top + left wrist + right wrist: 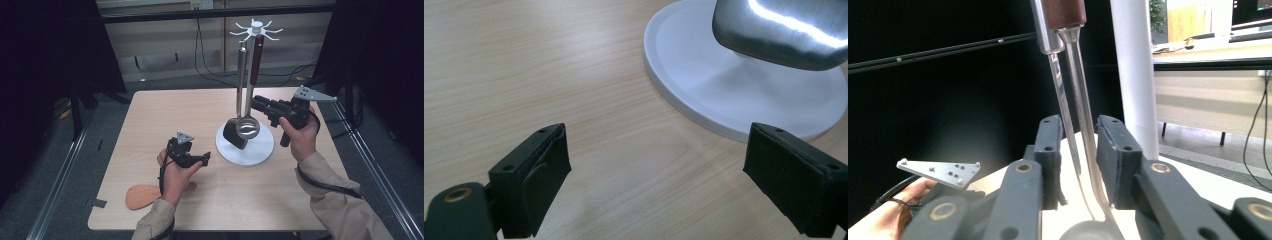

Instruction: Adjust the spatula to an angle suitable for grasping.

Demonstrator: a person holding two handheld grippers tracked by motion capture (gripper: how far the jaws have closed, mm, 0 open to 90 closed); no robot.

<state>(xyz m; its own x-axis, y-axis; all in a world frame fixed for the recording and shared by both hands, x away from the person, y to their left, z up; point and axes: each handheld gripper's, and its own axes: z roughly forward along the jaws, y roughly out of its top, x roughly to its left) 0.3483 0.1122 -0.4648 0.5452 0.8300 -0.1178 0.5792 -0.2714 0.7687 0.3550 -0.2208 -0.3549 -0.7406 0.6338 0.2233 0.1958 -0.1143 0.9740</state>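
Ladle (pixel 1083 150) between slightly parted jaws

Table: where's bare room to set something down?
The table's far-left stretch, beyond the left gripper and left of the white rack base, is bare. So is the near-right strip. It is crowded around the ladle, right gripper and wooden spatula.

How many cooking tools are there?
3. A steel ladle and a dark spatula with a brown handle hang from the white rack. A wooden paddle lies flat on the table under the left hand, partly covered.
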